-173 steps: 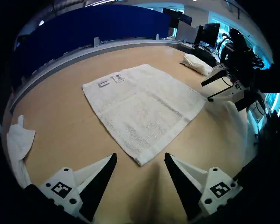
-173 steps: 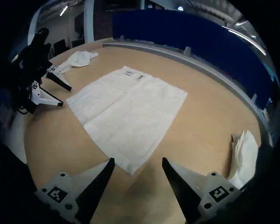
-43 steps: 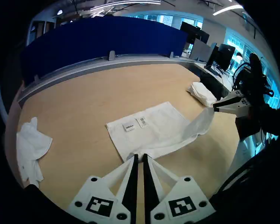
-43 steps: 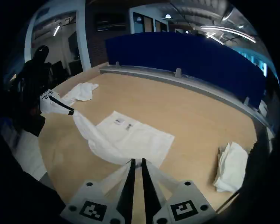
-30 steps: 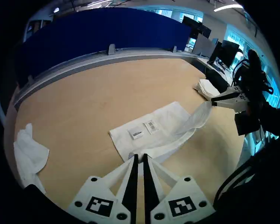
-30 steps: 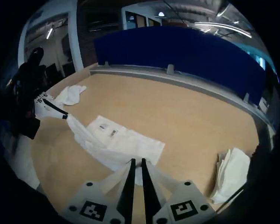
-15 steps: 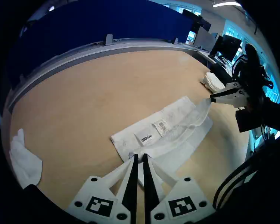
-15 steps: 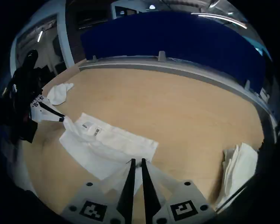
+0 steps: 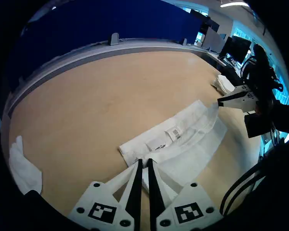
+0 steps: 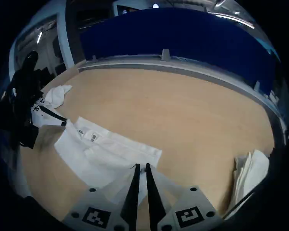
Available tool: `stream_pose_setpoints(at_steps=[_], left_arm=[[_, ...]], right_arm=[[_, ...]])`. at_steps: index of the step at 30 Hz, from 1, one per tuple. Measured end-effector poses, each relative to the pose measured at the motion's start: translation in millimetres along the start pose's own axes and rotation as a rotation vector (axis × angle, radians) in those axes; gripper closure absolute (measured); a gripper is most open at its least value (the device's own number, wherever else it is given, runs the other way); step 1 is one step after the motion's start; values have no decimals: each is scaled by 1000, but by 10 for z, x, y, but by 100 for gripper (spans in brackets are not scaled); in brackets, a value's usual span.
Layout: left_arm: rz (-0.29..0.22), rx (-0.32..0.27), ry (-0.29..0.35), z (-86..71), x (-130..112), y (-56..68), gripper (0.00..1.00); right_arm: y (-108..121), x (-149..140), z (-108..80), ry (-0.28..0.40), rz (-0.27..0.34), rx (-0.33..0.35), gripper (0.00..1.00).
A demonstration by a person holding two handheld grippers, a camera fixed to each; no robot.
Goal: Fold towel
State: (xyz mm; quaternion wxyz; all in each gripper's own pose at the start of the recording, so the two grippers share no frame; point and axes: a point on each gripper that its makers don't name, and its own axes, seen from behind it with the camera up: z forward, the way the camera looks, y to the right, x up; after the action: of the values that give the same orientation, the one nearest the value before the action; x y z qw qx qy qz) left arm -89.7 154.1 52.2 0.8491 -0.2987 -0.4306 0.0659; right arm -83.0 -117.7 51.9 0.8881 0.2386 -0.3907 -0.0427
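Farther forward lay one white terry towel, left claw and right claw each pinching a corner.

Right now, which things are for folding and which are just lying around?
For the job: towel, partly folded over on the table; left gripper and right gripper, each pinching a towel corner.
Just lying about: crumpled cloth; stack of white cloths; monitors; blue divider.
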Motion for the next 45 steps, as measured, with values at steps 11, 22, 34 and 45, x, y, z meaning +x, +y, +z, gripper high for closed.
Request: stream_pose_setpoints(at_steps=[11, 22, 34, 45], left_arm=[[14, 18, -18, 126, 9, -83, 86], [-9, 48, -3, 20, 17, -155, 21], [-30, 78, 18, -121, 0, -187, 6], [-71, 116, 40, -443, -214, -97, 6]], right_arm=[[129, 55, 124, -1, 21, -30, 86], [188, 66, 95, 16, 0, -70, 27], [183, 59, -35, 29, -5, -75, 10], [76, -79, -295, 31, -13, -80, 11]])
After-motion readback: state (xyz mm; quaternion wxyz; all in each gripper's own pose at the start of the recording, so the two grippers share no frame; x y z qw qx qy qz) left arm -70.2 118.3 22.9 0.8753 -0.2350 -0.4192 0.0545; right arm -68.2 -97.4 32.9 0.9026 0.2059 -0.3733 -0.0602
